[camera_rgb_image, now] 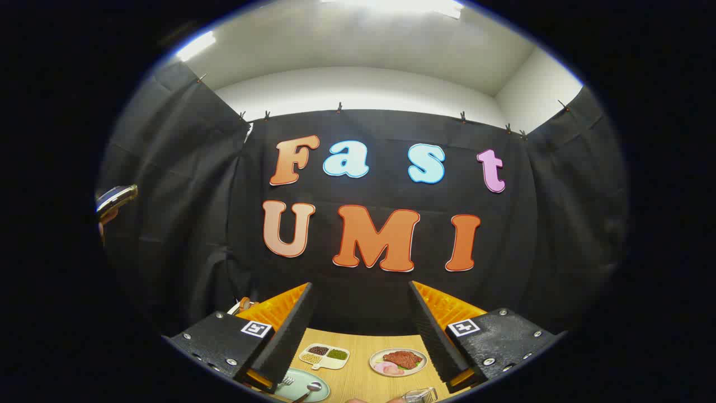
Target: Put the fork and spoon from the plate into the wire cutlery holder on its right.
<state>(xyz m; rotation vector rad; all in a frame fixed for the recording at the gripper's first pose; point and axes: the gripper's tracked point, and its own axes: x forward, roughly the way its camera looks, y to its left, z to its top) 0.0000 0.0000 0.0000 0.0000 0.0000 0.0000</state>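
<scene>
My gripper (361, 294) is open and held high above the table, with nothing between its fingers. Far below, near the left finger (288, 330), a pale green plate (302, 386) holds a fork (286, 381) and a spoon (309, 390) side by side. The top of the wire cutlery holder (420, 396) shows to the plate's right, below the right finger (433, 330), mostly cut off from sight.
On the wooden table (358, 358) beyond the plate lies a white divided dish (324, 356) with dark and green fillings, and a round plate of meat (398, 361) to its right. A hand holding a phone (114, 201) shows at the far left.
</scene>
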